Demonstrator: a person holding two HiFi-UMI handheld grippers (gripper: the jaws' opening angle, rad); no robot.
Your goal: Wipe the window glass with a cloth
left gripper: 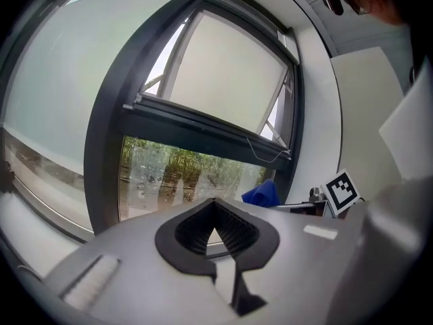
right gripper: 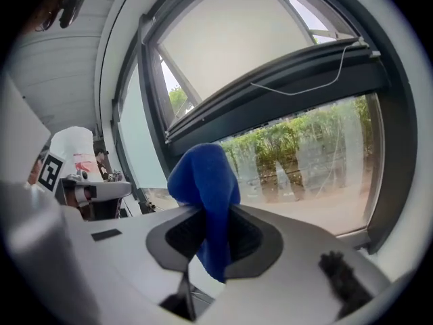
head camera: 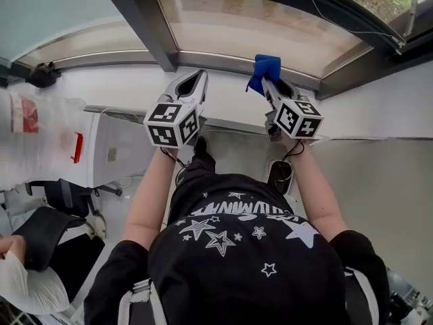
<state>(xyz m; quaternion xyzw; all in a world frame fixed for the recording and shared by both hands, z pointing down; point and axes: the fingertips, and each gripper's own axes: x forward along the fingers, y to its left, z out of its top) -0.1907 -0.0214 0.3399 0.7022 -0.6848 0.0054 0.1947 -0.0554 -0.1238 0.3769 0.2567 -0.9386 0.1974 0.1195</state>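
Observation:
In the head view both grippers are raised toward the window glass (head camera: 257, 26). My right gripper (head camera: 269, 87) is shut on a blue cloth (head camera: 265, 70), which bunches up above the jaws just short of the lower frame. In the right gripper view the blue cloth (right gripper: 206, 181) hangs pinched between the dark pads of the right gripper (right gripper: 210, 215), with the glass (right gripper: 304, 161) behind showing trees. My left gripper (head camera: 198, 80) is to its left, shut with nothing in it. The left gripper (left gripper: 215, 207) faces the lower pane (left gripper: 183, 171); the cloth (left gripper: 260, 195) shows at its right.
A dark frame post (head camera: 145, 26) divides the panes above a white sill (head camera: 122, 83). At the left are a clear plastic bag with red print (head camera: 40, 131), a white unit (head camera: 115, 147) and a dark bag (head camera: 61, 195). Another person's hand (head camera: 10, 246) shows at lower left.

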